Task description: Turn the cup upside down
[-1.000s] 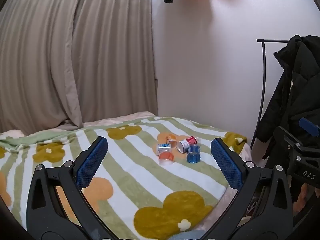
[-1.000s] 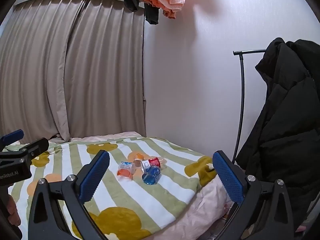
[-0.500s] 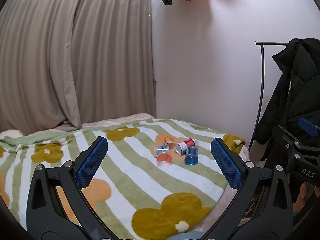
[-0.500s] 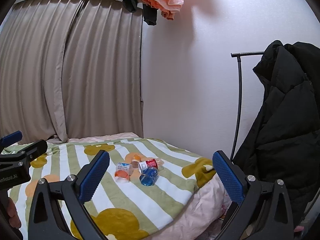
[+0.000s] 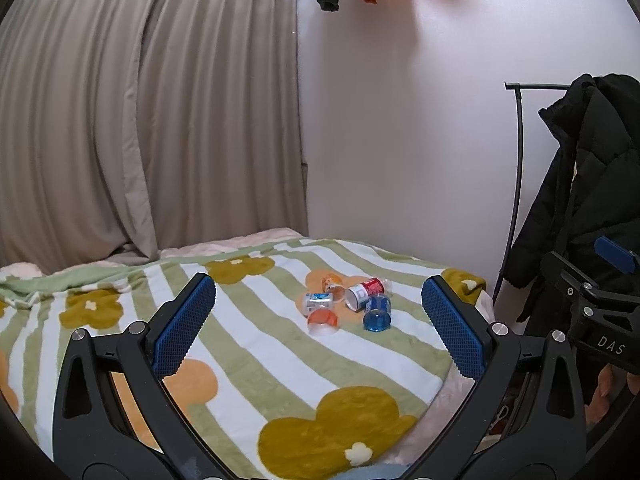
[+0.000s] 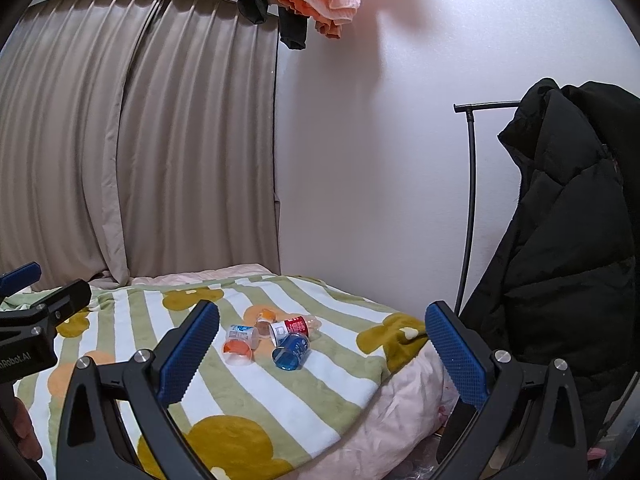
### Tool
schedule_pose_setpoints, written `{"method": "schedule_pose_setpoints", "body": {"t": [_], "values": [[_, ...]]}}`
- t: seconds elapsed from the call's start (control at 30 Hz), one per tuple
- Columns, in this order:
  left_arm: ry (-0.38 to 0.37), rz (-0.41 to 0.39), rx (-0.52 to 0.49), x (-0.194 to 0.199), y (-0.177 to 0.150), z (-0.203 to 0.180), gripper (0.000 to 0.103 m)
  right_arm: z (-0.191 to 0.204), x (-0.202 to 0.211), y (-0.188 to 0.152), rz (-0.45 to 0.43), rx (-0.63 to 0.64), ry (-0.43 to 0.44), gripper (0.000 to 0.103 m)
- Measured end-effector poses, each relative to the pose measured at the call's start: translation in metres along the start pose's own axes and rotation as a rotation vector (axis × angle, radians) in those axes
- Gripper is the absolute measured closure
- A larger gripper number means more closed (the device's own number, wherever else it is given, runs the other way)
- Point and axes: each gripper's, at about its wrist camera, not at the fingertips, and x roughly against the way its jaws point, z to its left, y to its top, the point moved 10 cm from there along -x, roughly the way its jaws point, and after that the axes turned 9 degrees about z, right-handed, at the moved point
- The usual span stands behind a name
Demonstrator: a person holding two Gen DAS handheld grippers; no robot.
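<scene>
Well apart from the cups [image 5: 348, 306], left claw [image 5: 320, 322] and right claw [image 6: 322, 354] gape wide, empty.

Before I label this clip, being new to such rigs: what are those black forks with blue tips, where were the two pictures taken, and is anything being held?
Each fork is a hand-held two-finger tool with a camera looking along its fingers. One picture comes from the left tool, the other from the right tool. Both stand open and hold nothing. Ahead lies a bed under a striped flower blanket. On it sits a small cluster: a blue cup, an orange cup, a red-labelled bottle and two more small containers, all apparently lying on their sides. A black coat hangs at the right.
</scene>
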Motion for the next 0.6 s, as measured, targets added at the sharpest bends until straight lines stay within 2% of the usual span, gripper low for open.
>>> {"method": "schedule_pose_setpoints", "body": {"t": [0.6], "values": [[-0.007,0.02,0.001,-0.0041,-0.0054,-0.0015,0.0,-0.0022,-0.0004,-0.0037,0.009,-0.012,0.002,0.0]]}}
